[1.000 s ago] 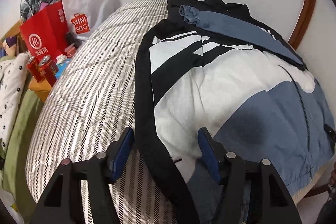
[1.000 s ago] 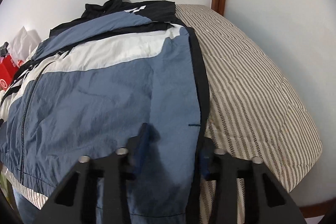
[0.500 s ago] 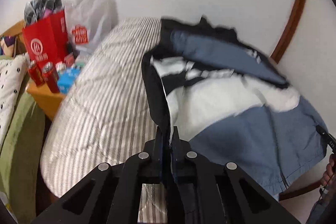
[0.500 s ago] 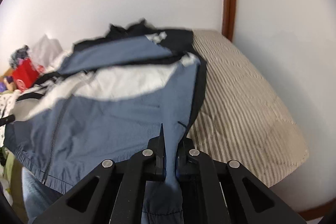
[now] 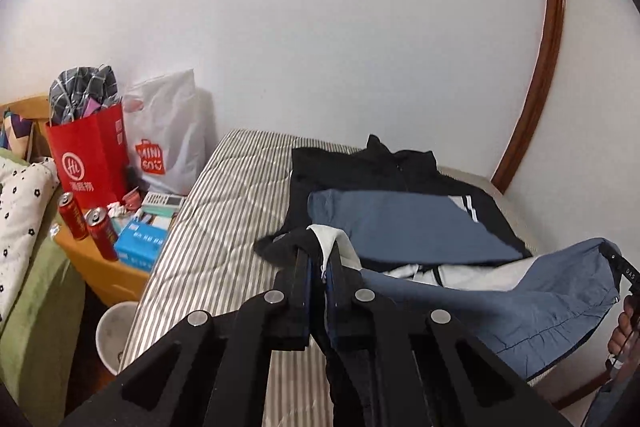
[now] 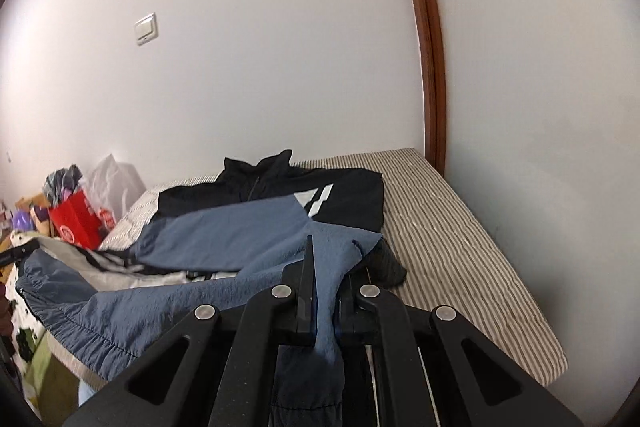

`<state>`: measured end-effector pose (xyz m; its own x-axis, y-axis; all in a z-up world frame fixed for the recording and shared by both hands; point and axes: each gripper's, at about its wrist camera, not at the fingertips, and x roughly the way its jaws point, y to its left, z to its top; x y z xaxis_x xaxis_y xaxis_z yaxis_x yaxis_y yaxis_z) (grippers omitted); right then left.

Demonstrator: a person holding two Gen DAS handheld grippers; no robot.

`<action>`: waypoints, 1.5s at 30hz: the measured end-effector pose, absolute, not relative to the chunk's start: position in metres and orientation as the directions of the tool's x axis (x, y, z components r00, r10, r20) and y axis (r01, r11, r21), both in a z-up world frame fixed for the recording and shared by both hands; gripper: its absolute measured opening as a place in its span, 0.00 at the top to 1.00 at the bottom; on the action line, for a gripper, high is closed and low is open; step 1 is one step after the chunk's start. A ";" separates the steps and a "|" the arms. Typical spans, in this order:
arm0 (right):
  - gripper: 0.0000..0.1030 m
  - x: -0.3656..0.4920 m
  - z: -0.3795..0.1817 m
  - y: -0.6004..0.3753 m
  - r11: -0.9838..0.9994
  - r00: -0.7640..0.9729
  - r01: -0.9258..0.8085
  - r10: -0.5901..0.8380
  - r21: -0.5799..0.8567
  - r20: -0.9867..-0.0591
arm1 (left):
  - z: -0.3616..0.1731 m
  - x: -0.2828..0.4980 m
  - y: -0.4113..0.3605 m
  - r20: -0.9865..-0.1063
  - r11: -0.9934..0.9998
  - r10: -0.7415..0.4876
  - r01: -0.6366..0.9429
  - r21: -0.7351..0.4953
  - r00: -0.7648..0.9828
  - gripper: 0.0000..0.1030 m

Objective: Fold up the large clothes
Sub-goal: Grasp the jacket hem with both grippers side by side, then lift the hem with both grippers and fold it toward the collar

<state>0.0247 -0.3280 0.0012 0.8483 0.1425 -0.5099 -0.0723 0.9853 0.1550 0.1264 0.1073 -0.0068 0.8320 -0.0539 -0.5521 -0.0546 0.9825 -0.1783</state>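
A bed (image 5: 224, 227) with a striped grey-and-white quilted cover (image 6: 460, 239) stands in the corner against the white walls. On it lies a blue, black and white jacket (image 5: 404, 223), its black collar end toward the far wall and a blue sleeve folded across the chest. The near hem is raised off the cover. The striped surface is bare on either side of the jacket.

Red bag (image 5: 90, 159), two cans (image 5: 89, 228)
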 end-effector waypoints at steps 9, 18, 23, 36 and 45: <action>0.95 0.093 0.016 -0.320 0.977 0.847 -0.054 0.153 0.205 -0.509 | 0.005 0.190 0.103 -0.532 0.978 -0.047 -0.068 -0.195 0.845 0.94; 0.95 0.168 0.004 -0.315 0.971 0.826 -0.030 0.158 0.238 -0.541 | -0.010 0.262 0.102 -0.556 0.979 -0.027 -0.090 -0.182 0.831 0.94; 0.94 0.208 -0.018 -0.316 0.963 0.797 -0.023 0.180 0.269 -0.577 | -0.026 0.299 0.103 -0.588 0.978 -0.022 -0.105 -0.181 0.808 0.94; 0.90 0.268 -0.087 -0.313 0.976 0.725 0.016 0.137 0.215 -0.675 | -0.088 0.354 0.102 -0.694 0.976 -0.012 -0.142 -0.164 0.720 0.91; 0.79 0.262 -0.094 -0.312 0.993 0.705 -0.008 0.092 0.122 -0.703 | -0.091 0.351 0.093 -0.716 0.985 -0.007 -0.118 -0.125 0.698 0.80</action>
<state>0.2625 -0.3115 -0.0935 0.7050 0.0921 -0.7032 -0.0083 0.9925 0.1216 0.3506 0.0932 -0.0905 0.6984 -0.0075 -0.7157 -0.1176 0.9851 -0.1251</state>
